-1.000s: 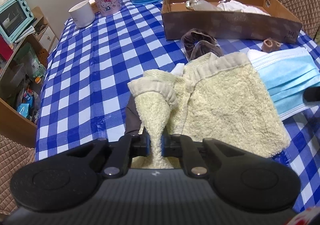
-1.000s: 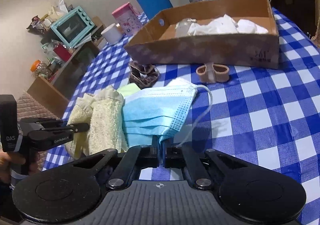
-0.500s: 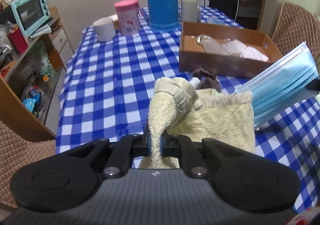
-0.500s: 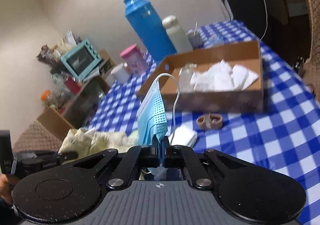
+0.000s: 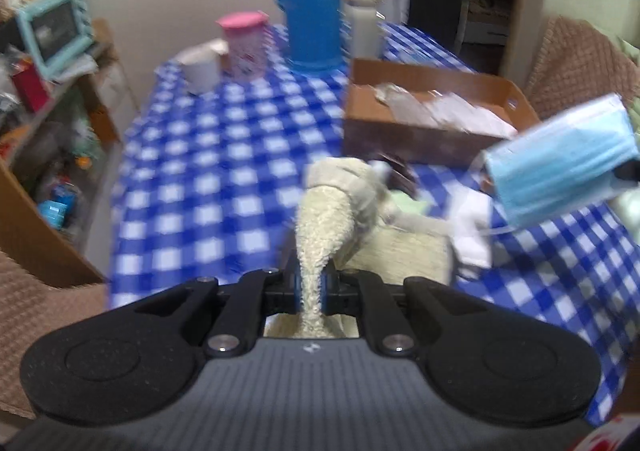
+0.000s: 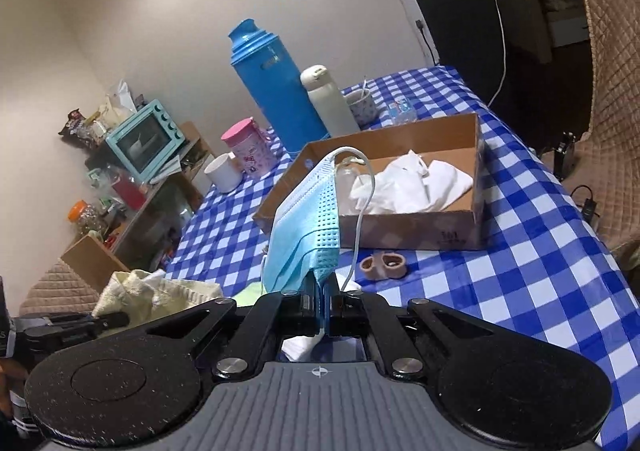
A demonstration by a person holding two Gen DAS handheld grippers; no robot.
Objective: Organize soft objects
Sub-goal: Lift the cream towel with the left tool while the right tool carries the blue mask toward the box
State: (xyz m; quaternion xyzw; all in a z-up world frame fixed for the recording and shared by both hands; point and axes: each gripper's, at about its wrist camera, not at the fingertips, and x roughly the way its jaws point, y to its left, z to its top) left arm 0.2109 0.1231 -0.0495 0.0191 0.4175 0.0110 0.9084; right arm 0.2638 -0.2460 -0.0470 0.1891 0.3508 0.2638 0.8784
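My left gripper (image 5: 311, 286) is shut on a corner of the pale yellow towel (image 5: 326, 211), which hangs lifted above the blue checked tablecloth (image 5: 208, 187); the same towel (image 6: 136, 291) shows at the lower left of the right wrist view. My right gripper (image 6: 323, 311) is shut on the lower edge of the blue face mask (image 6: 308, 227), held up in the air with its white ear loop dangling. In the left wrist view the mask (image 5: 560, 167) floats at the right. A cardboard box (image 6: 476, 219) with white cloths (image 6: 412, 187) stands behind.
A blue thermos (image 6: 268, 87), white bottle (image 6: 328, 103), pink cup (image 6: 248, 147) and white mug (image 6: 222, 171) stand at the far end. A brown hair tie (image 6: 382, 265) lies before the box. A dark item (image 5: 400, 175) and white cloth (image 5: 472, 227) lie near the towel. Chairs flank the table.
Both grippers have risen. The towel is pulled up off the table into a hanging bunch, and the mask has left the table and hangs in the air.
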